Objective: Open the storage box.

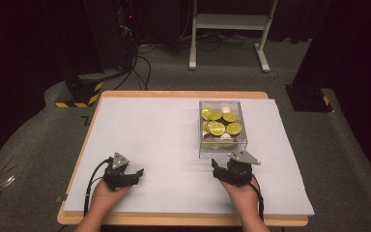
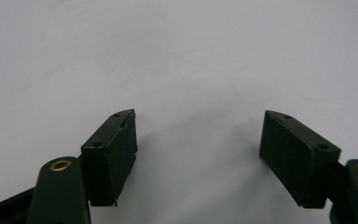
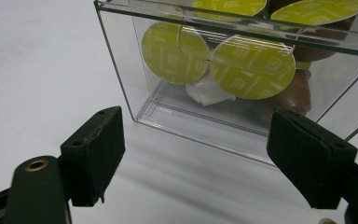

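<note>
A clear plastic box (image 1: 222, 145) stands on the white table cover at the right, holding several capsules with yellow-green lids (image 1: 217, 128). My right gripper (image 1: 220, 170) rests just in front of the box, open, with nothing between its jaws. In the right gripper view the box's near wall (image 3: 205, 116) is close ahead, with lidded capsules (image 3: 251, 65) leaning against it and a white piece (image 3: 207, 93) on the box floor. My left gripper (image 1: 137, 175) lies at the front left of the table, open and empty; its jaws (image 2: 198, 149) point at bare white surface.
The white cover (image 1: 149, 130) lies on a wooden table (image 1: 174, 94). Beyond the table are a white frame's legs (image 1: 227, 34), cables on the carpet, and a black stand with yellow-black tape (image 1: 79, 94). A dark post base (image 1: 309, 96) stands at the right.
</note>
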Tool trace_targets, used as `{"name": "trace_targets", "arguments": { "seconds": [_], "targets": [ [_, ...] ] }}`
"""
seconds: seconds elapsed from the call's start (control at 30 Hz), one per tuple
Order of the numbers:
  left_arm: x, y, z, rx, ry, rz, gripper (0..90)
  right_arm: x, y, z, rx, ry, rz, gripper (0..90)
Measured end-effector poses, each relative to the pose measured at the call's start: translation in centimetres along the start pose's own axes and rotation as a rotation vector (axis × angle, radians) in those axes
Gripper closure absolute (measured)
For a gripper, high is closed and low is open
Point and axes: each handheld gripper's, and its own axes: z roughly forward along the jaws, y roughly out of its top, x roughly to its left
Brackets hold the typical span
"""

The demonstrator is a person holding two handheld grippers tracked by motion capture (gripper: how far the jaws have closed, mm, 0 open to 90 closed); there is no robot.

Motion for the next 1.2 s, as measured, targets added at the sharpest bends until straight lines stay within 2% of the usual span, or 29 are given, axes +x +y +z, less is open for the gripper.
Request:
{"name": "trace_targets", "arguments": {
  "seconds": [0.2, 0.37, 0.5, 0.77, 0.83, 0.9, 1.1, 1.2],
  "targets": [
    [0.0, 0.0, 0.0, 0.000, 0.001, 0.001, 27.5, 0.0, 0.3, 0.3, 0.001, -0.013, 0.023, 18.9],
    [0.0, 0.0, 0.0, 0.001, 0.000, 0.001, 27.5, 0.0, 0.5, 0.3, -0.007, -0.043, 0.041, 18.9],
    [0.0, 0.0, 0.0, 0.001, -0.001, 0.002, 27.4, -0.1, 0.7, 0.5, -0.004, -0.037, 0.062, 18.7],
    [0.0, 0.0, 0.0, 0.003, 0.000, 0.004, 27.4, 0.0, 1.1, 0.8, -0.006, -0.057, 0.048, 18.4],
    [0.0, 0.0, 0.0, 0.000, -0.001, 0.001, 27.4, 0.1, 1.1, 0.8, -0.010, -0.078, 0.043, 19.1],
    [0.0, 0.0, 0.0, 0.002, -0.002, 0.001, 27.4, 0.1, 1.2, 1.0, -0.012, -0.082, 0.051, 20.7],
    [0.0, 0.0, 0.0, 0.004, -0.001, 0.005, 27.4, 0.6, 1.4, 1.4, -0.009, -0.110, 0.028, 21.5],
    [0.0, 0.0, 0.0, 0.004, -0.001, 0.006, 27.4, 0.6, 1.5, 1.5, -0.010, -0.114, 0.035, 21.5]
  ]
}}
